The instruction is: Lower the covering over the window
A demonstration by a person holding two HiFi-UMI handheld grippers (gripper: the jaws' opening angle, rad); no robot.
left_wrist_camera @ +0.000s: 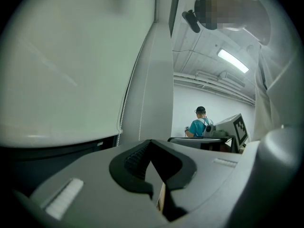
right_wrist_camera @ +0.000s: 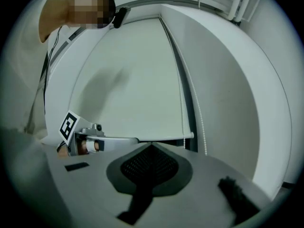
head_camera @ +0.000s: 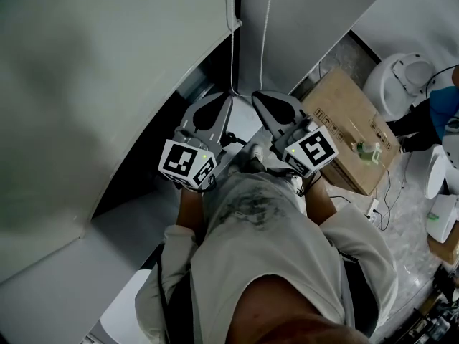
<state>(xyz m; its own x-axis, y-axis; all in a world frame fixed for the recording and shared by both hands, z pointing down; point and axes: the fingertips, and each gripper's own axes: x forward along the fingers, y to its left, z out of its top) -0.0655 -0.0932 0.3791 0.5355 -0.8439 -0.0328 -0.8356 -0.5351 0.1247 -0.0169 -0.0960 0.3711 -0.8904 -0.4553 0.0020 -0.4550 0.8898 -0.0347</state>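
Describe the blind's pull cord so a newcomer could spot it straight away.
Find the pale roller blind over the window. Along its right edge hangs the cord: a thin string of tiny beads, unlike the blind's solid bottom bar.

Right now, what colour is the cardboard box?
Brown. The cardboard box shows best in the head view.

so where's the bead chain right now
In the head view the bead chain hangs at top centre, just right of the blind and its edge.
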